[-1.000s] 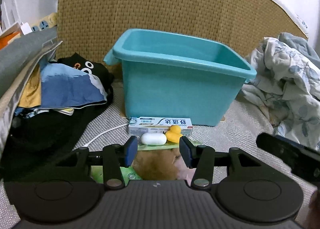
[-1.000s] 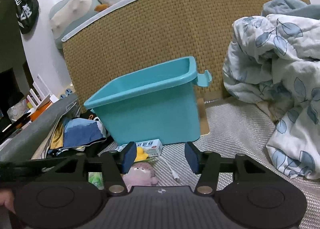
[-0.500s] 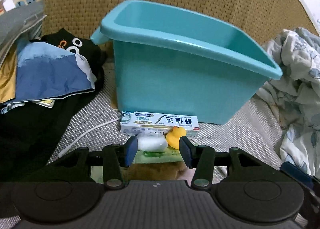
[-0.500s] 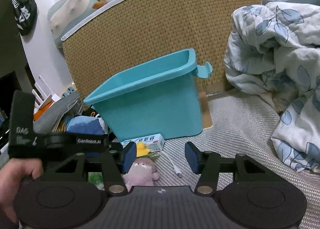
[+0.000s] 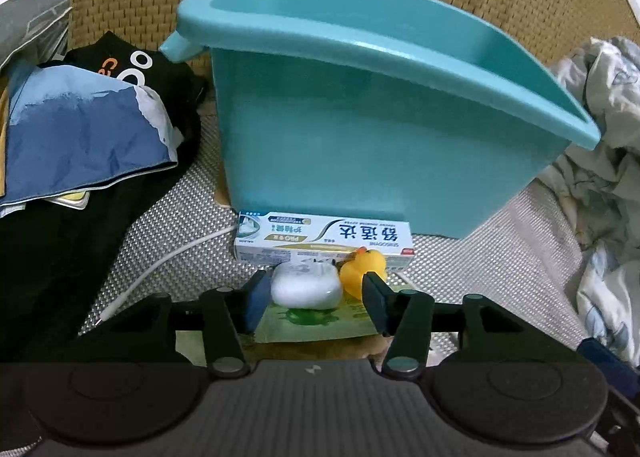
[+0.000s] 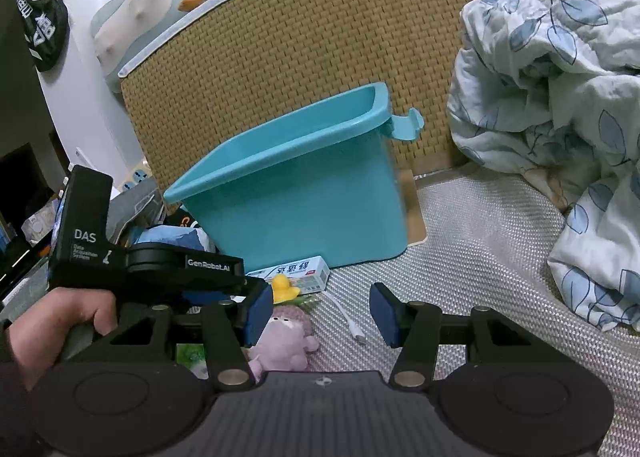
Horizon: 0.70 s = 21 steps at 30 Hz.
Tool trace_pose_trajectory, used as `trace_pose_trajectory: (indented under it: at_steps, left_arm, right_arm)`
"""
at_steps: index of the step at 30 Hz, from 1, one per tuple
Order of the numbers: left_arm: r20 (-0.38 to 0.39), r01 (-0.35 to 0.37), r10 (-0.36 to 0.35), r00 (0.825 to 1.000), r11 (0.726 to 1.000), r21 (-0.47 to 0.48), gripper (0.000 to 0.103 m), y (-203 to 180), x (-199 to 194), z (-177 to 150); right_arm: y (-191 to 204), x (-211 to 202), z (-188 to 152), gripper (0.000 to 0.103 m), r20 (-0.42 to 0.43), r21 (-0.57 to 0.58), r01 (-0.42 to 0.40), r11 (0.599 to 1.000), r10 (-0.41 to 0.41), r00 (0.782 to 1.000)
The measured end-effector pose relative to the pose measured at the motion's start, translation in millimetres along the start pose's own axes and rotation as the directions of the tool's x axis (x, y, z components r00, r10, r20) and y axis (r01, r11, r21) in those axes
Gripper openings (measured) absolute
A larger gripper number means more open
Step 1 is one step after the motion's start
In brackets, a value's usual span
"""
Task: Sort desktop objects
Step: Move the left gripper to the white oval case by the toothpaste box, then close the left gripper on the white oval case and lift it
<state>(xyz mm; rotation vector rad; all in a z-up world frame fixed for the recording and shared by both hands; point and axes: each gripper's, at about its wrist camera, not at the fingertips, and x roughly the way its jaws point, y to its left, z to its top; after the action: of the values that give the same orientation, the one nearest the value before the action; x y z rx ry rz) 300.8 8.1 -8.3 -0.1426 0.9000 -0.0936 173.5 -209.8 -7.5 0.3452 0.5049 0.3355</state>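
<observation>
Teal bin (image 5: 360, 161) walls off toothpaste box (image 5: 324, 243)

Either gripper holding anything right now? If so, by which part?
Nothing held. Left gripper is open, its pads either side of the white oval case but not closed on it. Right gripper is open over the mat, empty.

White oval case (image 5: 307, 286), yellow duck (image 5: 364, 267) beside it, toothpaste box (image 5: 322, 242) behind, possibly touching teal bin (image 5: 360, 137)

green packet (image 5: 316, 321): near part hidden behind the left tool's body
plush toy (image 6: 284, 341): lower half cut off by the right tool's body
quilt (image 6: 560, 105): runs past the right edge
</observation>
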Motion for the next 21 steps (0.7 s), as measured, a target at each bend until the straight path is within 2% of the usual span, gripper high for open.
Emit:
trace_pose_trajectory:
  at_steps: [2, 12, 14, 15, 21]
  left_arm:
    - [-0.021, -0.004, 0.004, 1.0, 1.0, -0.001, 0.056, 0.4, 4.8, -0.1]
    - [-0.002, -0.034, 0.034, 0.999, 0.999, -0.018, 0.058, -0.3, 14.6, -4.1]
    - [0.001, -0.038, 0.039, 0.999, 0.999, -0.036, 0.055, 2.9, 16.0, -5.4]
    - [-0.003, -0.036, 0.036, 0.999, 0.998, -0.042, 0.048, 4.0, 15.4, -5.5]
    - [0.023, -0.046, 0.046, 0.999, 0.999, -0.023, 0.047, 2.4, 3.4, -9.5]
  right_arm:
    - [-0.3, 0.4, 0.2, 0.058, 0.0, -0.001, 0.001, 1.0, -0.001, 1.0]
    - [-2.2, 2.0, -1.3, 0.058, -0.012, 0.009, 0.005, 1.0, -0.005, 1.0]
    - [-1.9, 1.8, -1.6, 0.058, -0.012, 0.01, 0.007, 1.0, -0.006, 1.0]
    - [-1.6, 1.7, -1.8, 0.058, -0.011, 0.01, 0.007, 1.0, -0.007, 1.0]
    - [-3.3, 1.8, -2.4, 0.058, -0.016, 0.015, 0.006, 1.0, -0.006, 1.0]
